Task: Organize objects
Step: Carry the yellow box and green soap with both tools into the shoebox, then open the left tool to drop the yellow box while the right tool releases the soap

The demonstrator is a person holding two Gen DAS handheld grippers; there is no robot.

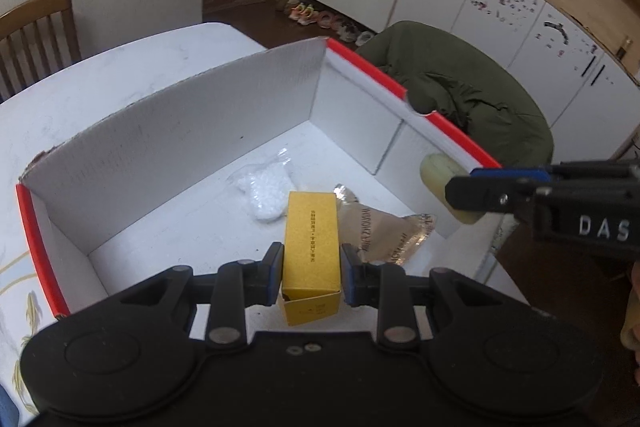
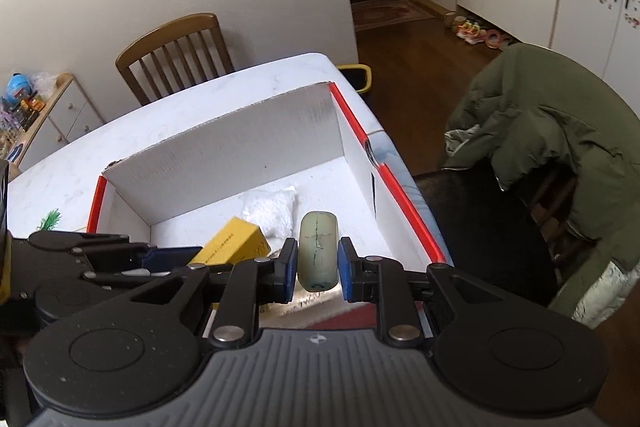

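A white cardboard box (image 1: 168, 147) with red rims sits on the white table; the right wrist view shows the box (image 2: 224, 143) too. My left gripper (image 1: 311, 267) is shut on a yellow carton (image 1: 311, 247), held over the box's near side. My right gripper (image 2: 317, 265) is shut on a pale green cylinder (image 2: 318, 251) with dark cracks, above the box's right side. From the left wrist view the cylinder (image 1: 440, 175) and right gripper (image 1: 464, 193) hover by the right wall. On the box floor lie a bag of white pellets (image 1: 266, 191) and a clear plastic packet (image 1: 384, 231).
A green jacket (image 2: 552, 147) drapes over a chair right of the table. A wooden chair (image 2: 176, 55) stands behind the table by the wall. White cabinets (image 1: 500, 7) line the far side. A yellow-rimmed bin (image 2: 358, 75) sits on the floor past the table's corner.
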